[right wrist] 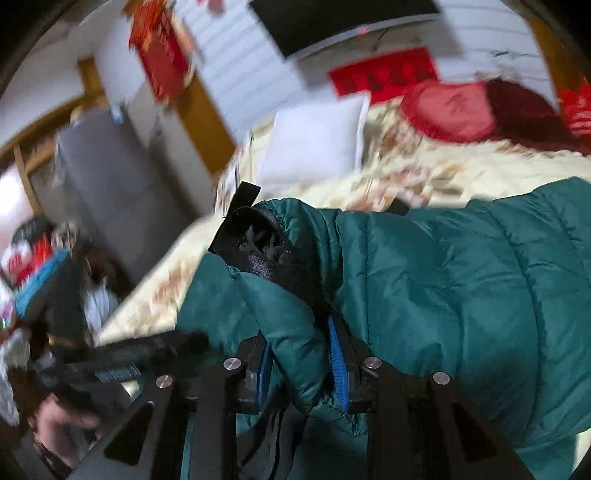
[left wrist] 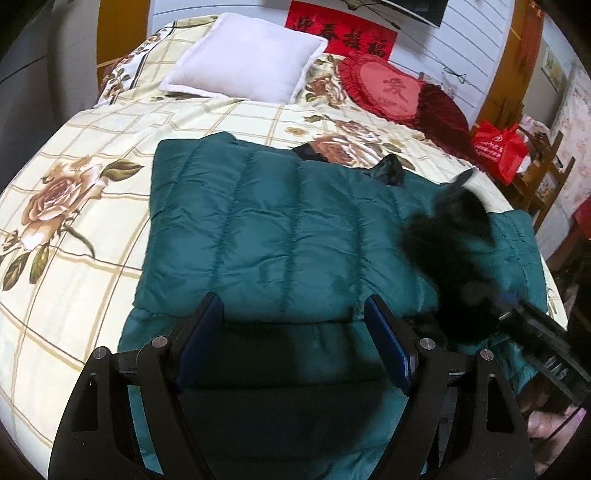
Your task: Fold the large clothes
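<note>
Nearest in the left wrist view, the left gripper [left wrist: 293, 332] hangs just above the near part of a dark green quilted jacket [left wrist: 280, 221], its two blue-padded fingers [left wrist: 201, 336] spread wide with only the jacket's surface showing between them and nothing gripped. In the right wrist view the right gripper [right wrist: 301, 363] has its blue pads drawn narrow and pinched on a fold of the jacket's sleeve [right wrist: 280, 325], just behind the black cuff [right wrist: 258, 243], which stands lifted in front of the camera with its strap tab sticking up. The rest of that view is smeared, but the jacket body [right wrist: 461, 280] runs off to the right over the bed. To the lower left there, a blurred hand [right wrist: 61, 417] grips a dark tool handle. From the left camera, the right gripper shows only as a dark smear [left wrist: 454, 236] over the jacket's right side. The jacket lies mostly flat across the middle of a bedspread [left wrist: 74, 206] printed with checks and large roses. Beyond it, near the head of the bed, a white pillow [left wrist: 247, 70] lies to the left, and a red heart-shaped cushion [left wrist: 384, 86] to the right. A red bag [left wrist: 498, 147] sits past the bed's right edge, and a red banner [left wrist: 343, 31] hangs on the white wall behind.
</note>
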